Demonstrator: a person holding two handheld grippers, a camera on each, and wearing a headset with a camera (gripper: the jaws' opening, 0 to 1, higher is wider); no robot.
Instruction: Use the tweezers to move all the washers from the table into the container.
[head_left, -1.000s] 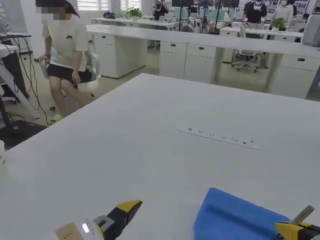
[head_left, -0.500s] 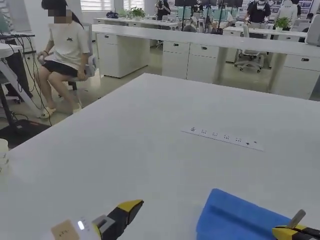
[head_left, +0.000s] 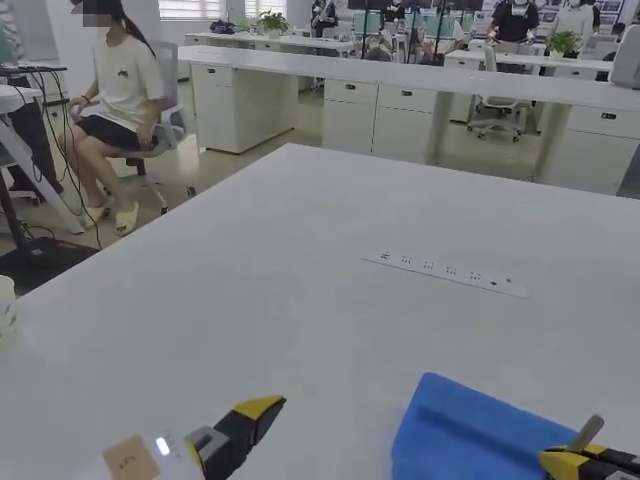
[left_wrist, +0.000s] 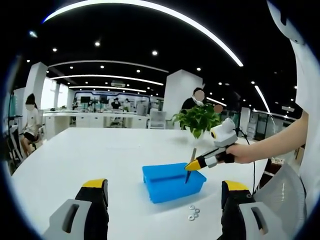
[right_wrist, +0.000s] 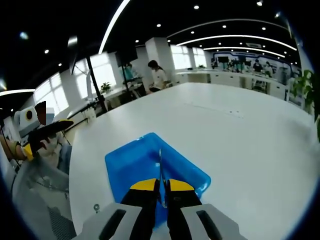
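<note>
Broadly, a white surface (head_left: 300, 300) carried a blue container (left_wrist: 172, 181). The left gripper (left_wrist: 165, 185) hung with jaws wide apart. The right gripper (right_wrist: 161, 186) was clamped on tweezers (right_wrist: 160, 165) over the container. A few washers (left_wrist: 193, 213) lay just beside it.

The jaws of your right gripper (right_wrist: 161, 186) are black with yellow tips, and the tweezers (right_wrist: 160, 167) between them are grey metal. Beyond them, the container (right_wrist: 130, 170) is plain bright blue on the white table (right_wrist: 240, 145). Between the yellow-capped jaws of your left gripper (left_wrist: 164, 185), the washers (left_wrist: 192, 213) are silver.
</note>
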